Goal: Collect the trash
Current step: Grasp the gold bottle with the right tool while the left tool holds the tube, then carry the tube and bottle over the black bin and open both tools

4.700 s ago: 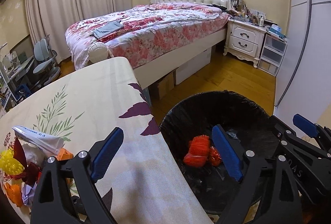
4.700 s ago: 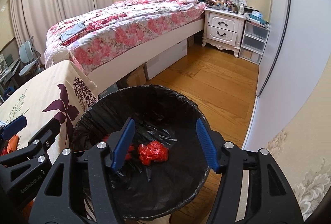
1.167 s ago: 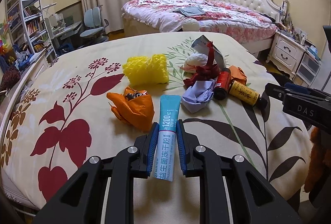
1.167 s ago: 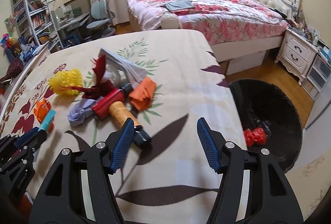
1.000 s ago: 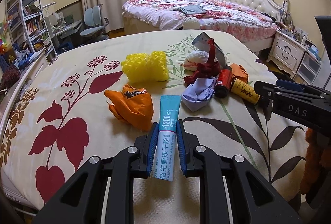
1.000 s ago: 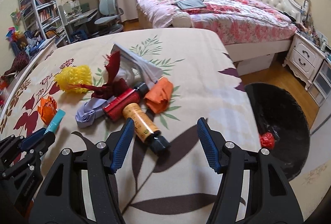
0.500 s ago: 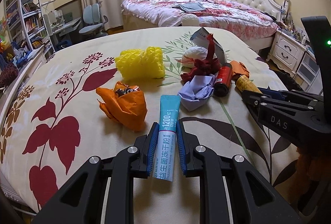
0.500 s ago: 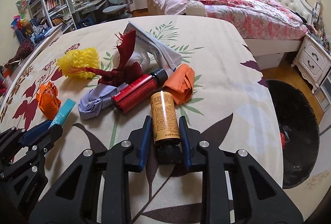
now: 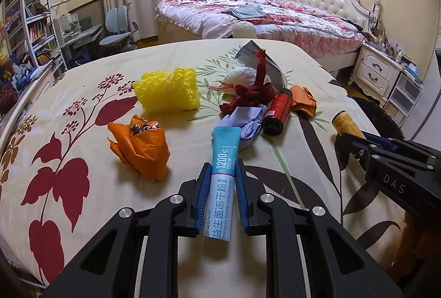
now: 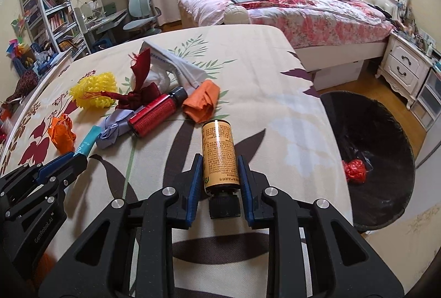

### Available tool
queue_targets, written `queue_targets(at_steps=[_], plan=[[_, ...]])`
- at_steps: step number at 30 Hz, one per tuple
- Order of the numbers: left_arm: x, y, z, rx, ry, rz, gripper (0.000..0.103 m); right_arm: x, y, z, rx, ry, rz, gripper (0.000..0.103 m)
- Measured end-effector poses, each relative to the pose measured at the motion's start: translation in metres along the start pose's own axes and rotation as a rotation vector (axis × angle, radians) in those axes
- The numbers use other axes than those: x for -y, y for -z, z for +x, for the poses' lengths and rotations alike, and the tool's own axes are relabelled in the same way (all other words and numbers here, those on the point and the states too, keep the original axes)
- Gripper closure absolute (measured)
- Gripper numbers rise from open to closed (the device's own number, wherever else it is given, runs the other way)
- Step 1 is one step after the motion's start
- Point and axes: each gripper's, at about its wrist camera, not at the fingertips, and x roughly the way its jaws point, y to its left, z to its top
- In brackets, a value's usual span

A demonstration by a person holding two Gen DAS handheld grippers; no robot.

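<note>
My left gripper (image 9: pixel 220 174) is shut on a teal sachet (image 9: pixel 222 174), held just above the floral tablecloth (image 9: pixel 82 105). My right gripper (image 10: pixel 219 168) is shut on a yellow-brown bottle (image 10: pixel 219 152) with a black cap, lifted off the cloth; it also shows in the left wrist view (image 9: pixel 346 124). Loose trash lies ahead: an orange wrapper (image 9: pixel 140 149), yellow mesh (image 9: pixel 168 90), a red bottle (image 9: pixel 278 112), lilac paper (image 9: pixel 246 121), a dark red ribbon (image 9: pixel 253 91), an orange scrap (image 9: pixel 304 99). The black-lined trash bin (image 10: pixel 386 132) stands right of the table, with red trash (image 10: pixel 355 170) inside.
A bed (image 10: pixel 289 3) with a floral cover stands behind the table. A white nightstand (image 10: pixel 408 66) and drawers are at the far right. Shelves (image 10: pixel 46 6), a desk and chairs (image 10: pixel 143 14) are at the back left. A wood floor lies between bed and bin.
My right gripper closed on the yellow-brown bottle and lifted it back from the pile. My left gripper kept hold of the teal sachet and barely moved.
</note>
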Motion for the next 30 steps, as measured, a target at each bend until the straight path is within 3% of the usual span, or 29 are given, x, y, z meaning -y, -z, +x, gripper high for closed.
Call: queue_targets(at_steps=[14, 30], plan=[[0.035, -0.022, -0.005, 0.043, 0.05, 0.043, 0.082, 0.046, -0.009, -0.031, 0.091, 0.066, 0.085, 0.078], [0.14, -0.062, 0.025, 0.091, 0.18, 0.172, 0.082, 0.144, -0.017, -0.03, 0.14, 0.247, 0.231, 0.078]])
